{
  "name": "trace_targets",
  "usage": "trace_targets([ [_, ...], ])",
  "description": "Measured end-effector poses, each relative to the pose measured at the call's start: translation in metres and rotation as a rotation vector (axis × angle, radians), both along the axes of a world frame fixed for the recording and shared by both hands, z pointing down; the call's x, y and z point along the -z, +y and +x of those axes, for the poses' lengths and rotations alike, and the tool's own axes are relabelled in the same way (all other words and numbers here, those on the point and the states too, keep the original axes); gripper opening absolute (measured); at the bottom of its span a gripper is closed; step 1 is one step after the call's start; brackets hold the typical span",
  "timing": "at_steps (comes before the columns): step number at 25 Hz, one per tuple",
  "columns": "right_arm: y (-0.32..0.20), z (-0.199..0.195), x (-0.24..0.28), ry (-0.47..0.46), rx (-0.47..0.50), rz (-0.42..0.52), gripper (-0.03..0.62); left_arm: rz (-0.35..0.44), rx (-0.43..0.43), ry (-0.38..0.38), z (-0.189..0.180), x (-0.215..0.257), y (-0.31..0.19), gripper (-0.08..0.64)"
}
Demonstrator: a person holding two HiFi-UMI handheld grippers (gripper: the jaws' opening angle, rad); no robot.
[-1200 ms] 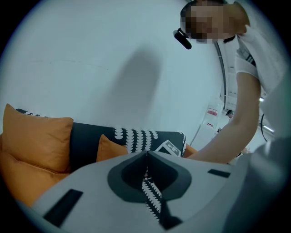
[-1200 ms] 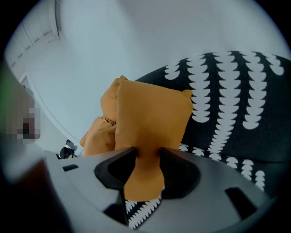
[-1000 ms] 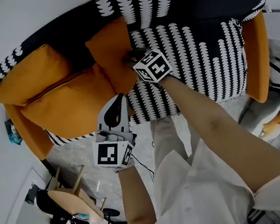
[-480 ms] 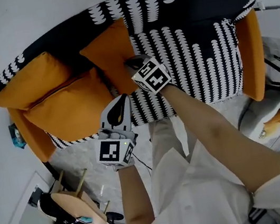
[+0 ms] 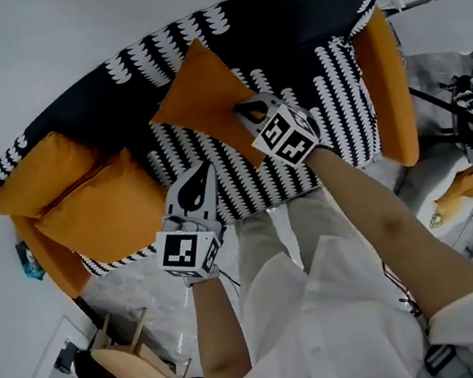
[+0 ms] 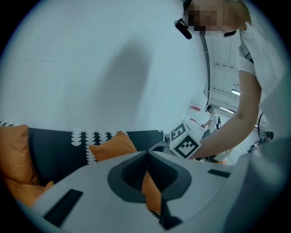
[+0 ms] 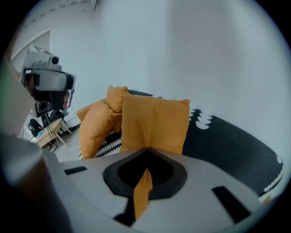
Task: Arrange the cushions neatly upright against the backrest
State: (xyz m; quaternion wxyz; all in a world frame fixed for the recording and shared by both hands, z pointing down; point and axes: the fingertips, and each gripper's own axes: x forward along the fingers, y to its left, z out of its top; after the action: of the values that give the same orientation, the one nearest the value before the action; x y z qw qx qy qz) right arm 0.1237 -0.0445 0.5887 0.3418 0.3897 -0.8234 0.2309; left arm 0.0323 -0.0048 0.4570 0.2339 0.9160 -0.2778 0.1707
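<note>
While clamping the lower edge of an orange square fabric cushion [image 5: 201, 90] in the right hand-held gripper [image 5: 247, 111], jaws pressed together on the fabric, holding it tilted over the seat of the black-and-white patterned sofa [image 5: 334, 76]; touching the dark backrest [image 5: 279, 18] or not, cannot tell. Hovering the left hand-held gripper [image 5: 201, 172], pressed shut on nothing, above the seat's front edge. Judged step: carrying this cushion to its place. Next: standing it upright against the backrest, then releasing; afterwards, sorting the two orange cushions [image 5: 85, 201] heaped at the left end.
</note>
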Motion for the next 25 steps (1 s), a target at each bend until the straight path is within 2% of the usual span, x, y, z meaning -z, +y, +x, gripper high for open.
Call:
trace_targets([
  [8, 0.009, 0.137, 0.042, 0.275, 0.157, 0.114, 0.011, -0.002, -0.092, 0.031, 0.097, 0.008, 0.012, 0.015],
  [11, 0.004, 0.189, 0.048, 0.41, 0.235, 0.15, 0.011, 0.0, -0.113, 0.04, 0.13, 0.011, 0.013, 0.015],
  [14, -0.001, 0.236, 0.052, 0.588, 0.309, 0.197, 0.011, -0.004, -0.129, 0.043, 0.155, 0.011, 0.017, 0.015],
  [16, -0.006, 0.26, 0.053, 0.747, 0.369, 0.251, 0.011, -0.013, -0.135, 0.04, 0.165, 0.007, 0.02, 0.015],
  [18, -0.012, 0.277, 0.043, 0.909, 0.453, 0.312, 0.011, -0.029, -0.138, 0.033, 0.173, 0.0, 0.023, 0.015],
  [20, -0.015, 0.287, 0.018, 1.011, 0.537, 0.342, 0.011, -0.047, -0.14, 0.021, 0.181, -0.01, 0.027, 0.014],
  [22, -0.015, 0.29, -0.013, 1.042, 0.594, 0.347, 0.011, -0.062, -0.136, 0.009, 0.186, -0.02, 0.031, 0.015],
  [25, -0.006, 0.283, -0.055, 1.011, 0.622, 0.316, 0.011, -0.079, -0.119, -0.01, 0.188, -0.031, 0.03, 0.015],
])
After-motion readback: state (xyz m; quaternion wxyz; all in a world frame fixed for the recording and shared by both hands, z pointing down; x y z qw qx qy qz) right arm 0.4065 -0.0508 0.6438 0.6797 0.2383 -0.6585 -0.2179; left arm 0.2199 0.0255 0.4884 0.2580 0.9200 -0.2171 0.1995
